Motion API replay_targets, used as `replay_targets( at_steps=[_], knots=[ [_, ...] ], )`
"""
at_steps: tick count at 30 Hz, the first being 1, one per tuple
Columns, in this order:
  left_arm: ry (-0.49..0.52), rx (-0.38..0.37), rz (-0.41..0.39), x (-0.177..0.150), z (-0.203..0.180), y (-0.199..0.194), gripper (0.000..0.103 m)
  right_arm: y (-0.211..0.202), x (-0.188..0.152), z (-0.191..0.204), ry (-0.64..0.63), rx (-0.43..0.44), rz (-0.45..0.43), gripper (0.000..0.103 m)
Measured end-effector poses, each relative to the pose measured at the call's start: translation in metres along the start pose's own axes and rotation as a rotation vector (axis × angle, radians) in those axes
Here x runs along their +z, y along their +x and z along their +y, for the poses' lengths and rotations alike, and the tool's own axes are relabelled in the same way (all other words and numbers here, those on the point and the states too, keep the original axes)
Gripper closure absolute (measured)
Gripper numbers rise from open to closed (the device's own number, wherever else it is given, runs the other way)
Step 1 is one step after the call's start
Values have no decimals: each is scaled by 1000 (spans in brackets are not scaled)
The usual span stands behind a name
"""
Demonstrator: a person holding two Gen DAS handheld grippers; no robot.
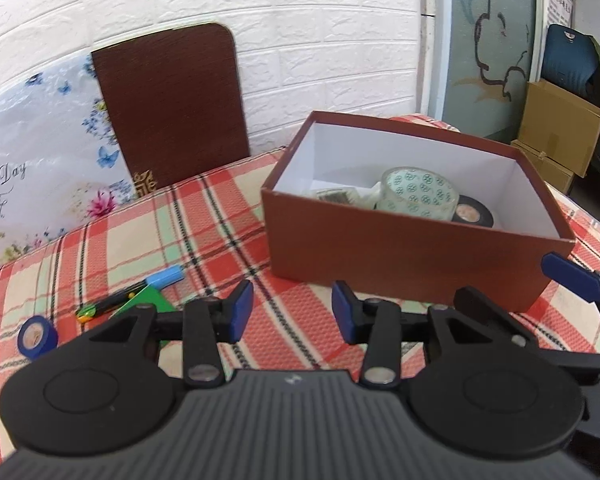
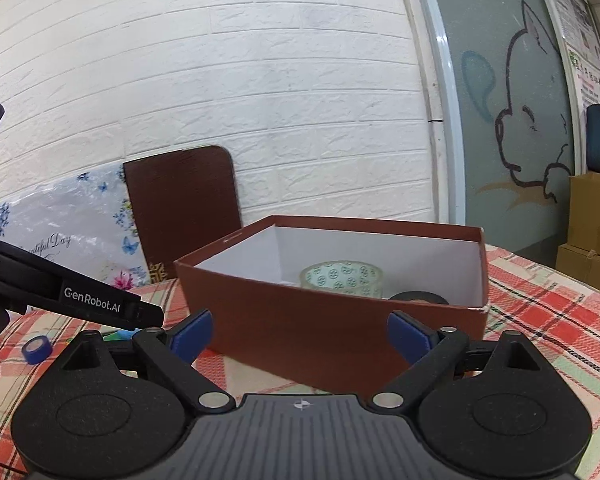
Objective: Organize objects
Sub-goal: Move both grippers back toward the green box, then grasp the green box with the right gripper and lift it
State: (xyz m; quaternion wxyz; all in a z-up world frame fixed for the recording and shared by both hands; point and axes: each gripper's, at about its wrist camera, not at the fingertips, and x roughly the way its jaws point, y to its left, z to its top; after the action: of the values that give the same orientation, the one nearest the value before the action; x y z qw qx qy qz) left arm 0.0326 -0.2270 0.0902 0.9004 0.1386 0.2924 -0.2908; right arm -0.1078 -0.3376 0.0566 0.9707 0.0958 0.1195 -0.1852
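A red-brown box with a white inside stands open on the plaid tablecloth. In it lie a clear patterned tape roll and a black tape roll. Left of the box lie a blue tape roll, a blue marker, a black pen and a green card. My left gripper is open and empty over the cloth, short of the box's near wall. My right gripper is open and empty, facing the box. The clear tape and blue tape also show there.
A brown board and a floral panel lean on the white brick wall behind the table. Cardboard boxes stand on the floor at the far right. The left gripper's black body crosses the right wrist view's left side.
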Motion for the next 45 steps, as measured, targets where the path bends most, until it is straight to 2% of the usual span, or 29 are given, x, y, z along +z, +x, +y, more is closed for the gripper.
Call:
replay_targets(
  at_steps=[10,18,23,31,32,34,35,37,41,45],
  knots=[
    [-40,38,11,-21,26,-3,53,-8,-4,29,-56,35,10,10],
    [-112,75,45,-43,59,3,53,-8,-9,58,-127,83,38,10],
    [-183,120,72,-65,97,7,52,-2,-17,80,-185,126,70,10],
    [-352,240,119,-106,177,20,52,17,-34,118,-275,209,142,10],
    [-363,245,107,-112,183,22,50,21,-37,123,-284,225,153,10],
    [-320,265,44,-120,184,23,41,31,-42,133,-303,252,173,11],
    [-279,288,15,-125,182,24,31,36,-45,138,-316,259,183,12],
    [-292,283,-28,-132,184,22,30,50,-50,150,-342,270,203,12],
    [-314,262,-45,-131,190,23,29,80,-51,168,-397,293,207,12],
    [-323,255,-53,-133,192,23,28,113,-38,171,-369,329,222,13]
  ],
)
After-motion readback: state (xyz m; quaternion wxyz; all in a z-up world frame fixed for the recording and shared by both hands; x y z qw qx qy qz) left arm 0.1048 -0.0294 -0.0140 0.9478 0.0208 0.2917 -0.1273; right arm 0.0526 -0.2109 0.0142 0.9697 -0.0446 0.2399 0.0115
